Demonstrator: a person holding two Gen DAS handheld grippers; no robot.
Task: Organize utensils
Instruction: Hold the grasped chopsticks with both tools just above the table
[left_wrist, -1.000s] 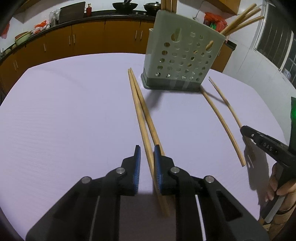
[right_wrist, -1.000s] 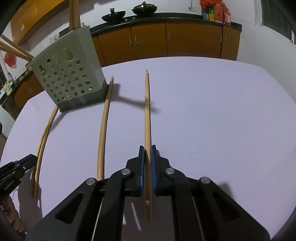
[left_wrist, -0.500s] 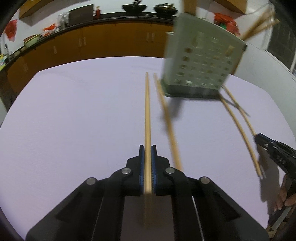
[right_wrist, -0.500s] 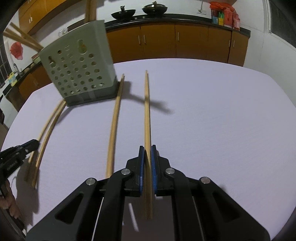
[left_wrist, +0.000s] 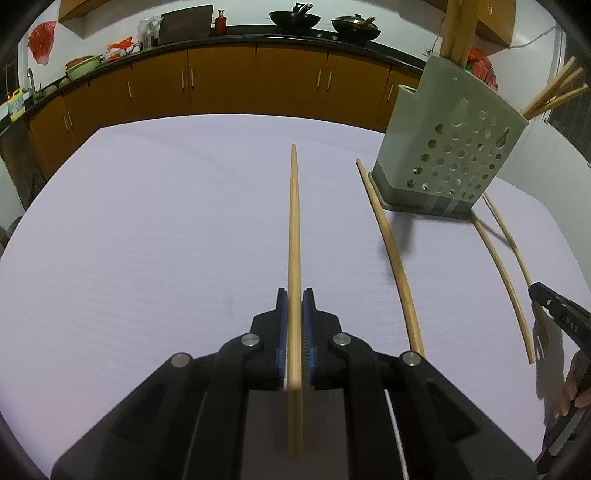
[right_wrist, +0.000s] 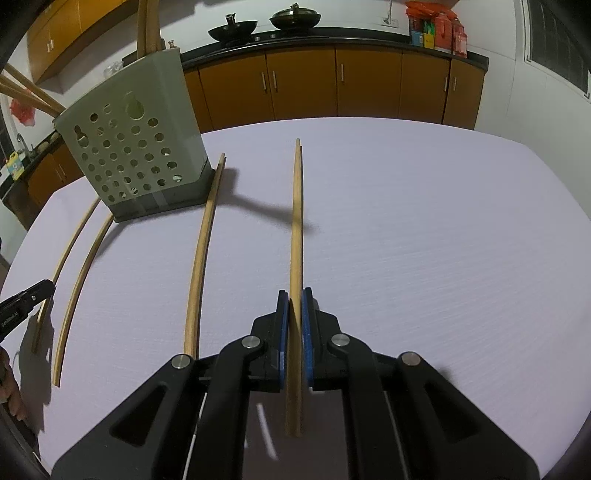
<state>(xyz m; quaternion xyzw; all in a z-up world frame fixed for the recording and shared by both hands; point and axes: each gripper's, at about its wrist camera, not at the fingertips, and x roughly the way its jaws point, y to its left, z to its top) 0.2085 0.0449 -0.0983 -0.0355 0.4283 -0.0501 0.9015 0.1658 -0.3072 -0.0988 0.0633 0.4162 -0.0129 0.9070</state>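
Left wrist: my left gripper (left_wrist: 294, 325) is clamping a chopstick (left_wrist: 294, 236) between its pads, tip pointing at 12 o'clock; its rear end is blurring out.

Right wrist: my right gripper (right_wrist: 294, 325) is pinching another chopstick (right_wrist: 296, 221), aiming at 12 o'clock, holder (right_wrist: 135, 147) at 10 o'clock.

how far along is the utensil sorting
Done: several stored chopsticks stand in the holder. In hand: the left gripper clamps one chopstick, the right gripper another chopstick. Left: those two plus two loose chopsticks on the table.
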